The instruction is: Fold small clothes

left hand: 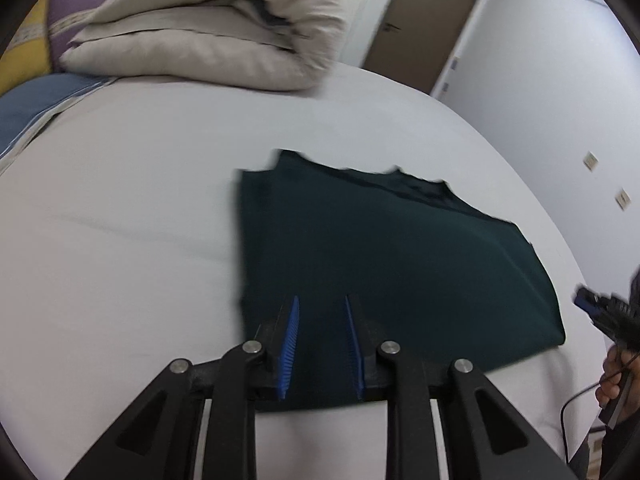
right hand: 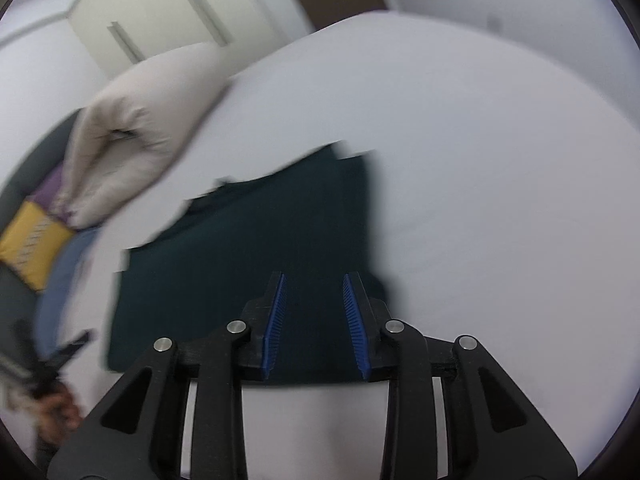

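Left wrist view: dark green garment [left hand: 380, 264] lies folded flat on the white bed sheet [left hand: 120, 220], its left edge straight, its far edge ragged. Bare sheet is wide open to the left and beyond; the sheet's right edge curves close past the garment. Rolled beige duvet [left hand: 216, 28] sits at the far end, well apart. Left gripper [left hand: 321, 300] is over the garment's near edge, jaws apart by a narrow gap, nothing between the blue pads [left hand: 290, 344]; no visible contact with the cloth. Right gripper [left hand: 596, 306] shows at the far right, off the garment, a hand [left hand: 614, 376] under it.

Right wrist view: blurred. Same garment [right hand: 248, 264], right edge straight, open sheet [right hand: 500, 200] to the right. Right gripper [right hand: 314, 276] is over the near edge, jaws slightly apart, holding nothing. Only this view shows the wardrobe doors [right hand: 168, 20]; only the left shows the wall sockets [left hand: 590, 160].
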The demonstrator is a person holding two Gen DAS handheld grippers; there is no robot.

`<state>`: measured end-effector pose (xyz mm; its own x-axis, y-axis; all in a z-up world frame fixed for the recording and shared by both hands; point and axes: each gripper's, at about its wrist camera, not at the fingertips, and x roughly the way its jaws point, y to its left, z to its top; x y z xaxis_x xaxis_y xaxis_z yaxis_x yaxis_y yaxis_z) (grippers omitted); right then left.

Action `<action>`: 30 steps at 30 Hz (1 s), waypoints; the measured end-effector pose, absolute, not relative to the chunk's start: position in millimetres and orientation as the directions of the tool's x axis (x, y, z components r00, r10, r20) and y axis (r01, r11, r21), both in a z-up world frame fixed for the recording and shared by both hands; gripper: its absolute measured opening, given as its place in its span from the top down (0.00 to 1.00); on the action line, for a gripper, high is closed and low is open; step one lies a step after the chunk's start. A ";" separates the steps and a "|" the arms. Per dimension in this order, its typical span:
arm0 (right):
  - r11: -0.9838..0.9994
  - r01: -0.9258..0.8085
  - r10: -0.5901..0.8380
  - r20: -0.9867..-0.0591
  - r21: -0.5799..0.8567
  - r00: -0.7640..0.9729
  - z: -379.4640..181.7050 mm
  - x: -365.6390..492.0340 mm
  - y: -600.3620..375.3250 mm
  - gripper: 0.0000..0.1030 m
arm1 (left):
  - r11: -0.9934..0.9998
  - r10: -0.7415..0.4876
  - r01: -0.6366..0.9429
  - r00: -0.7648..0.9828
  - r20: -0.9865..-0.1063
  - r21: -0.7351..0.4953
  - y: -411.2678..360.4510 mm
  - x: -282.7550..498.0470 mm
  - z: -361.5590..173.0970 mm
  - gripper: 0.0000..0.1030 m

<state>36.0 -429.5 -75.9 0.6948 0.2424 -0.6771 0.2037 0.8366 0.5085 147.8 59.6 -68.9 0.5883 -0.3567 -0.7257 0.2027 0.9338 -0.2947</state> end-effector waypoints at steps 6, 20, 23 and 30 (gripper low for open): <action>0.759 0.059 0.517 -0.655 0.649 0.551 -125.0 92.8 -345.8 0.72 | 0.923 -0.379 0.265 0.515 -0.769 -0.278 -6.1 159.0 -97.9 0.73; 0.617 0.246 0.410 -0.572 0.747 0.710 -177.3 15.6 -480.0 0.89 | 0.921 -0.387 0.256 0.527 -0.757 -0.293 30.6 153.2 -119.3 0.75; 0.593 0.319 0.319 -0.580 0.739 0.750 -169.7 -9.8 -514.7 0.89 | 0.930 -0.367 0.227 0.534 -0.762 -0.289 40.8 149.8 -113.8 0.75; 0.672 0.255 0.282 -0.559 0.695 0.780 -114.3 26.9 -501.1 0.72 | 0.955 -0.297 0.180 0.617 -0.728 -0.237 49.8 167.6 -81.3 0.57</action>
